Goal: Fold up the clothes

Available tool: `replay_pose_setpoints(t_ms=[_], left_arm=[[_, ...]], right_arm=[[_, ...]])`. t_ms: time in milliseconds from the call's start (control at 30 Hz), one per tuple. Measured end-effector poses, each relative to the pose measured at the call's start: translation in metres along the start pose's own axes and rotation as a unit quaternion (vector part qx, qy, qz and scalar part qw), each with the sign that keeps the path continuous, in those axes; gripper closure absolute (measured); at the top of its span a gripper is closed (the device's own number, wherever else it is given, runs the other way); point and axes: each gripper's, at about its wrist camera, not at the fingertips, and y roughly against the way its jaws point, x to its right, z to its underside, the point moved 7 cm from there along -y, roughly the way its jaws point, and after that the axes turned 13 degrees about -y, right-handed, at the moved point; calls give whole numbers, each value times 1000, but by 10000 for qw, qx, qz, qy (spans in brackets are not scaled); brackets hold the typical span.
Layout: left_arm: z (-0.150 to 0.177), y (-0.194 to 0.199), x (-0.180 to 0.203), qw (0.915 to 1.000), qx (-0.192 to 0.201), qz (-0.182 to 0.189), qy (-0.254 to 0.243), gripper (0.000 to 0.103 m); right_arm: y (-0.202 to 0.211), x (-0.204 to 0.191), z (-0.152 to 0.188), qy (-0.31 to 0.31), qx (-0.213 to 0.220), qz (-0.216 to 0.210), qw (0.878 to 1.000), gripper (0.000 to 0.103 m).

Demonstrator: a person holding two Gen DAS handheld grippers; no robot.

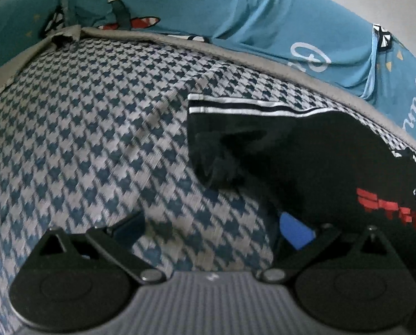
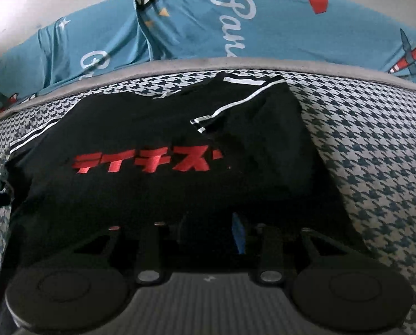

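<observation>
A black T-shirt (image 2: 157, 139) with red lettering and white-striped sleeves lies on a houndstooth mat (image 2: 375, 153). One sleeve is folded in over its right side. In the left wrist view the shirt (image 1: 305, 153) lies to the right. My left gripper (image 1: 210, 231) is open above the mat, its blue-padded right finger at the shirt's edge. My right gripper (image 2: 208, 234) hangs low over the shirt's near hem with its fingers close together. The dark cloth hides whether they pinch it.
A teal printed bedsheet (image 1: 235, 14) bunches along the far edge of the mat, also in the right wrist view (image 2: 208, 28). A grey border (image 1: 235, 55) runs round the mat. Bare mat (image 1: 82, 125) lies left of the shirt.
</observation>
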Motion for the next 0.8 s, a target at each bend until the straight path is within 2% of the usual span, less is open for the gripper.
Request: replay_pose_setpoints(t_ms=[233, 500, 733, 800], left_arm=[[-19, -16, -11, 9992, 32, 338, 197, 0], [-33, -29, -9, 9991, 99, 408, -83, 0], [-43, -31, -18, 9961, 259, 724, 434, 2], [-45, -30, -20, 9947, 295, 807, 570, 7]], right_arm=[[-7, 4, 3, -206, -258, -35, 9994, 63], [-10, 2, 4, -184, -257, -11, 9995, 62], [-12, 0, 4, -139, -242, 17, 9996, 61], [-12, 0, 5, -128, -239, 25, 9996, 60]])
